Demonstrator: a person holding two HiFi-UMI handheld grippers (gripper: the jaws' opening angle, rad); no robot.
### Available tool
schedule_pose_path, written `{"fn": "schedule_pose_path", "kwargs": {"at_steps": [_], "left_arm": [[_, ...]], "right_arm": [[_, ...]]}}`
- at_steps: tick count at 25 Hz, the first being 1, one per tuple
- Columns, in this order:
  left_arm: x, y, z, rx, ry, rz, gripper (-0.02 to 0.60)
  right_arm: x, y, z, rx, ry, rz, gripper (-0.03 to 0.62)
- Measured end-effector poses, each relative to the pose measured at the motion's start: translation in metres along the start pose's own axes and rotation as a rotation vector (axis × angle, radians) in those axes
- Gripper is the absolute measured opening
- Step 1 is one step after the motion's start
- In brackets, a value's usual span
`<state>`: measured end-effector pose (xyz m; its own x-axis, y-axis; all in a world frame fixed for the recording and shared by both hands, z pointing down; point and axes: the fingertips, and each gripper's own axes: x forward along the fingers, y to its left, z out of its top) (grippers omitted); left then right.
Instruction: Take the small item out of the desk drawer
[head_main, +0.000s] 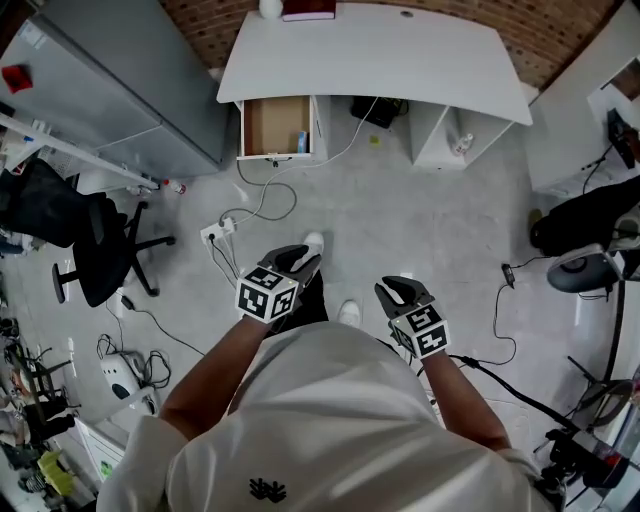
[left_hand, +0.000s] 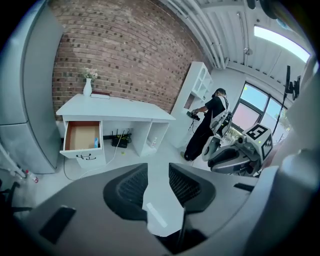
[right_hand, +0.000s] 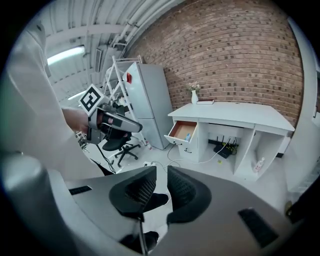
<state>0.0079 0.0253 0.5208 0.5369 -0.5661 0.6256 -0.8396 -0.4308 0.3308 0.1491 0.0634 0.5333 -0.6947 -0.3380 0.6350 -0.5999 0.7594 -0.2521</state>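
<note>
The white desk (head_main: 400, 55) stands ahead with its left drawer (head_main: 272, 125) pulled open. A small blue item (head_main: 302, 142) lies at the drawer's right side and also shows in the left gripper view (left_hand: 96, 143) and the right gripper view (right_hand: 187, 136). My left gripper (head_main: 300, 262) is held at waist height, far from the drawer; its jaws (left_hand: 158, 182) stand open with only floor between them. My right gripper (head_main: 397, 292) hangs beside it, its jaws (right_hand: 161, 176) a narrow gap apart and holding nothing.
A grey cabinet (head_main: 130, 80) stands left of the desk, with a black office chair (head_main: 100, 250) nearer me. A power strip (head_main: 218, 232) and cables cross the floor before the drawer. A vase (head_main: 270, 8) sits on the desk. A person in black (left_hand: 207, 125) stands by white shelves.
</note>
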Motion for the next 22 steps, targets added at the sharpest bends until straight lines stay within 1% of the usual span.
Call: {"fn": "schedule_pose_path", "kwargs": {"at_steps": [3, 7, 11, 14, 17, 22], "left_arm": [[0.031, 0.047, 0.017, -0.032, -0.002, 0.025, 0.126], [0.076, 0.121, 0.052, -0.050, 0.014, 0.055, 0.126], [0.115, 0.205, 0.087, -0.045, 0.046, 0.130, 0.134], [0.152, 0.268, 0.098, -0.053, 0.079, 0.164, 0.157], [0.189, 0.331, 0.108, -0.056, 0.118, 0.195, 0.166], [0.250, 0.410, 0.112, -0.112, 0.170, 0.237, 0.173]], "right_arm": [[0.009, -0.023, 0.015, 0.042, -0.008, -0.061, 0.092], [0.032, -0.064, 0.033, 0.107, 0.031, -0.145, 0.091], [0.063, -0.087, 0.069, 0.161, 0.038, -0.181, 0.089], [0.095, -0.104, 0.087, 0.202, 0.063, -0.195, 0.089], [0.127, -0.117, 0.106, 0.247, 0.092, -0.210, 0.089], [0.161, -0.137, 0.129, 0.309, 0.126, -0.250, 0.087]]}}
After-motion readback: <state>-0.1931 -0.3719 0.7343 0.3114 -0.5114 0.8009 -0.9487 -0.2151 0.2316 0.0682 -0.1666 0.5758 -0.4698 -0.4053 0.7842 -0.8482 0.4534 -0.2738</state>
